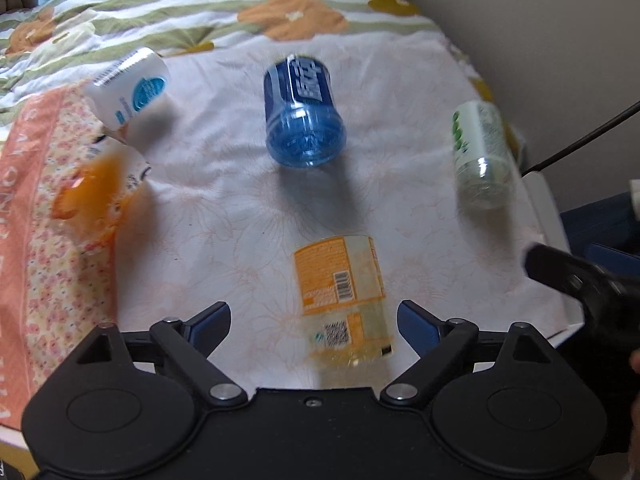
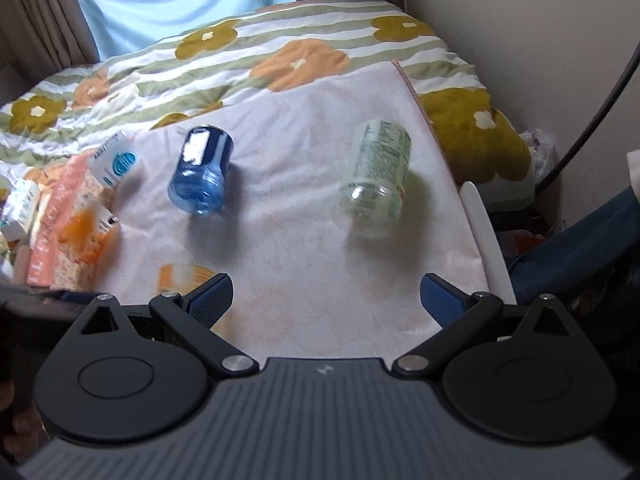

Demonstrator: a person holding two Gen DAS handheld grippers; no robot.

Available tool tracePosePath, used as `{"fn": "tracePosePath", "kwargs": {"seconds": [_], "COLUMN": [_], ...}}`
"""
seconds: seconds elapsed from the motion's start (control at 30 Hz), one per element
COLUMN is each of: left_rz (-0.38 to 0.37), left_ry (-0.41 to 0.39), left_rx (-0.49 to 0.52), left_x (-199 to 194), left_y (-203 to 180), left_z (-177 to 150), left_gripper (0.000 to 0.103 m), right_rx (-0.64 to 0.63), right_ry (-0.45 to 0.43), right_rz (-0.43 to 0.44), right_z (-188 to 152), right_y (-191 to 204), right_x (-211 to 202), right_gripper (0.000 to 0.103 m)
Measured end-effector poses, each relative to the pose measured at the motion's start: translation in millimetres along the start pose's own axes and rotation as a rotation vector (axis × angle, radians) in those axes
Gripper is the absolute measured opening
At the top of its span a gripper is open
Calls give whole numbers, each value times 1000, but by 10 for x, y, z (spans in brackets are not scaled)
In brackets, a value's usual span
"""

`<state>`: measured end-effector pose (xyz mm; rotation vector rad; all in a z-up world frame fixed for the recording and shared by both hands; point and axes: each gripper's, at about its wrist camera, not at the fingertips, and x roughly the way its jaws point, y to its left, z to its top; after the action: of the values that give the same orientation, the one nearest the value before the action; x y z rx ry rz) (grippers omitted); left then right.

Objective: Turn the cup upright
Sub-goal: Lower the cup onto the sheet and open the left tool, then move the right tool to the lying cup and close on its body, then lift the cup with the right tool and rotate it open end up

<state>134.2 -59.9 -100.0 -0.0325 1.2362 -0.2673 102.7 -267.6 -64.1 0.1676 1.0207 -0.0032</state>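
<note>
I see five cups lying on a cloth (image 1: 240,208) spread over a quilt (image 1: 200,12). Nearest lies one cup (image 1: 342,292); beyond it, at centre, a second (image 1: 302,114); far right, a third (image 1: 480,152); at left, a fourth (image 1: 130,88) behind a fifth (image 1: 96,184).

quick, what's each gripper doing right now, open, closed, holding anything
Left gripper: open, holding nothing, its fingers either side of the yellow cup.
Right gripper: open, holding nothing, above the cloth.
</note>
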Motion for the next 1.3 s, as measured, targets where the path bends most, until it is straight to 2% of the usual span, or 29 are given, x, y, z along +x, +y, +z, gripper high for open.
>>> {"fn": "tracePosePath", "kwargs": {"seconds": [0.17,0.3,0.47,0.67,0.9,1.07,1.23,1.3], "left_rz": [-11,8,40,51,47,49,43,40], "left_ry": [-32,-58,-76,-76,-60,-58,-54,-52], "left_rx": [-41,-80,-120,-176,-229,-251,-264,-264], "left_x": [-208,-321,-398,-431,-411,-409,-401,-395], "left_y": [122,241,425,620,783,868,927,939], "left_z": [-129,-231,-359,-486,-589,-611,-603,-596], "left_gripper": [93,93,93,93,93,93,93,93], "right_rx": [37,17,14,8,26,52,72,83], "right_ry": [101,158,272,369,440,480,498,504], "right_rz": [90,150,233,246,246,254,256,261], "right_z": [103,135,165,202,241,233,219,210], "right_y": [32,188,439,670,764,796,806,801], "right_x": [231,366,667,1043,1313,1406,1431,1448], "right_gripper": [103,103,103,103,100,87,83,77]}}
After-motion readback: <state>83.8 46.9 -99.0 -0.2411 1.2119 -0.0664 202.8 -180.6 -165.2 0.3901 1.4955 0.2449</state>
